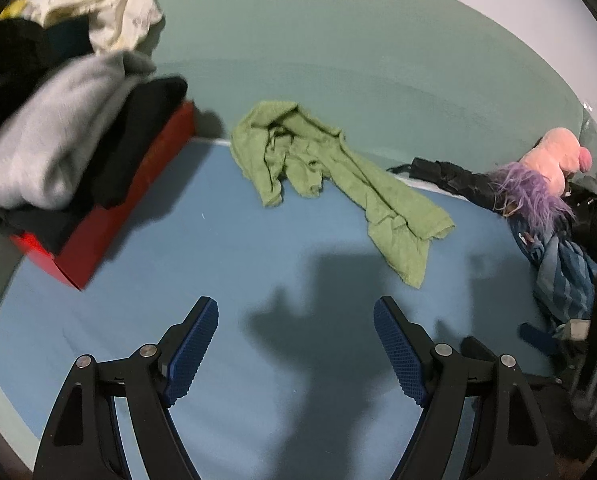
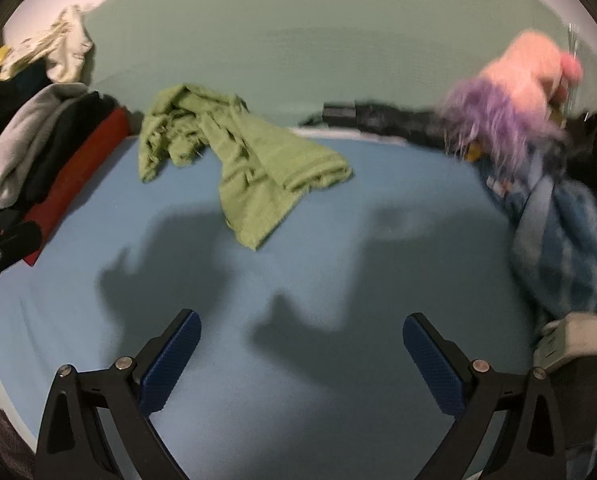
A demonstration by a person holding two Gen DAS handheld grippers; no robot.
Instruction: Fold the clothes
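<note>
A crumpled green garment [image 1: 330,176] lies on the blue bed sheet [image 1: 226,280], near the far edge by the green wall. The right wrist view shows the same green garment [image 2: 238,160] left of centre. My left gripper [image 1: 296,312] hovers open above the bare sheet, well short of the garment, nothing between its blue pads. My right gripper [image 2: 300,328] is also open and empty over the sheet [image 2: 338,280], with the garment ahead and to its left. Part of the left gripper [image 2: 2,252] shows at the left edge of the right wrist view.
A red box [image 1: 110,216] at the left carries a pile of grey, black and cream clothes [image 1: 58,128]. At the right lie a pink and purple plush toy [image 1: 546,172], dark items and a blue patterned cloth [image 1: 562,276]. A white object [image 2: 570,340] sits at the right edge.
</note>
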